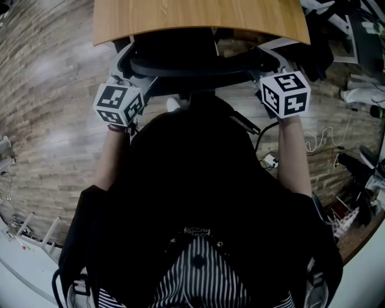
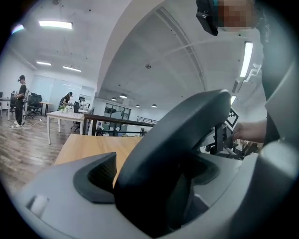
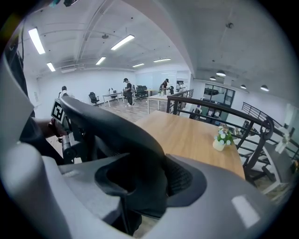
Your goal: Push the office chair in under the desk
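Note:
The office chair's dark curved backrest top (image 1: 192, 63) sits at the edge of the wooden desk (image 1: 198, 18), partly under it. My left gripper (image 1: 128, 67) clamps the backrest's left end and my right gripper (image 1: 266, 65) its right end. In the left gripper view the dark backrest rim (image 2: 177, 140) fills the space between the grey jaws of the left gripper (image 2: 154, 186), with the desk top (image 2: 93, 147) beyond. The right gripper (image 3: 145, 182) is likewise shut on the rim (image 3: 117, 130), facing the desk (image 3: 196, 135). The seat and wheels are hidden.
A small potted plant (image 3: 223, 137) stands on the desk. Cables and a plug (image 1: 271, 159) lie on the wood floor at the right, beside dark equipment (image 1: 361, 174). A black railing (image 3: 224, 112) runs behind the desk. People and other desks (image 2: 63, 114) stand far off.

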Demonstrator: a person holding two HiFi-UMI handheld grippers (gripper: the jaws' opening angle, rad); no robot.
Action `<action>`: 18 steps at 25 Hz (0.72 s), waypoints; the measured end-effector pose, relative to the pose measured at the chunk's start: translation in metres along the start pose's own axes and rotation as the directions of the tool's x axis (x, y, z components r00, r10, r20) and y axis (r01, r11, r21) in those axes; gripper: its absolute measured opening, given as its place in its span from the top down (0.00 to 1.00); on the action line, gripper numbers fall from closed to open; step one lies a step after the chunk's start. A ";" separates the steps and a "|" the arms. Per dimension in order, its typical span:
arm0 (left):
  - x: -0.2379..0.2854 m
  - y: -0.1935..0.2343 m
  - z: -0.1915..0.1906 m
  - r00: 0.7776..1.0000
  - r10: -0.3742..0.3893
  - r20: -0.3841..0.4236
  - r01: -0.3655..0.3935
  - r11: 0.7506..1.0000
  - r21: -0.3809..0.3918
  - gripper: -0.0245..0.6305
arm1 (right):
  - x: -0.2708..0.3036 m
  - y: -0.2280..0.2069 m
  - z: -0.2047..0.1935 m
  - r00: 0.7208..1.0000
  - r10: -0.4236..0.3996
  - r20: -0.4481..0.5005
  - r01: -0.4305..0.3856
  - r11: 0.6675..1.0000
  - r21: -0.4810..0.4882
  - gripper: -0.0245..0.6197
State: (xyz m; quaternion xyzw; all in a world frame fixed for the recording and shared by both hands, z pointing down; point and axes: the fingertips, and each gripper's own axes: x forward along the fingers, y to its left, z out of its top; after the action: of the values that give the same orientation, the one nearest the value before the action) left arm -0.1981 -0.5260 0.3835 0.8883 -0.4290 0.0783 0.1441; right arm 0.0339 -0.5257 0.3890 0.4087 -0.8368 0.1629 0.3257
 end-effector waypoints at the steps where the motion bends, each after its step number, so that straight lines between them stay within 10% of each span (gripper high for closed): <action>1: 0.002 0.004 0.002 1.000 -0.006 -0.003 0.006 1.000 0.000 0.27 | 0.002 0.000 0.002 1.000 0.001 0.003 -0.001 1.000 -0.002 0.65; 18: 0.053 0.086 0.038 0.998 0.034 0.052 -0.037 0.998 0.055 0.23 | 0.064 -0.031 0.059 0.997 0.063 0.041 -0.062 0.997 -0.036 0.66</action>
State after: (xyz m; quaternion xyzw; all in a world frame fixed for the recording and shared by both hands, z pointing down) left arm -0.2322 -0.6289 0.3777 0.8860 -0.4458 0.0699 0.1070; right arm 0.0051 -0.6138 0.3894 0.3800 -0.8585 0.1501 0.3100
